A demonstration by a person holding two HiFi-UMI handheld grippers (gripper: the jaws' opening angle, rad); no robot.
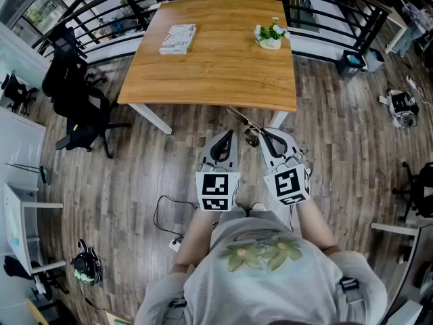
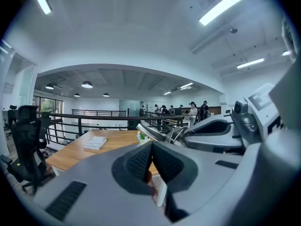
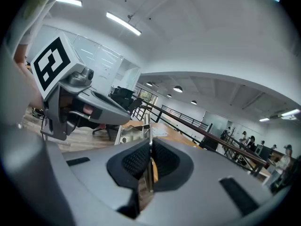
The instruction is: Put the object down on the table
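Note:
My right gripper (image 1: 265,135) is shut on a thin metal tool (image 1: 242,120) that sticks out up and to the left, just in front of the wooden table's (image 1: 216,59) near edge. In the right gripper view the tool's flat shiny part (image 3: 128,134) reaches past the pads, and its stem is pinched between the jaws of the right gripper (image 3: 150,157). My left gripper (image 1: 226,137) hovers beside it over the floor, shut with nothing in it. In the left gripper view, the left gripper (image 2: 151,149) looks toward the table, and the metal tool (image 2: 155,133) crosses ahead at right.
On the table lie a book (image 1: 178,38) at far left and a small potted plant (image 1: 271,34) at far right. Black office chairs (image 1: 78,100) stand to the left. A dark railing (image 1: 325,26) runs behind the table. A cable (image 1: 166,215) lies on the wooden floor.

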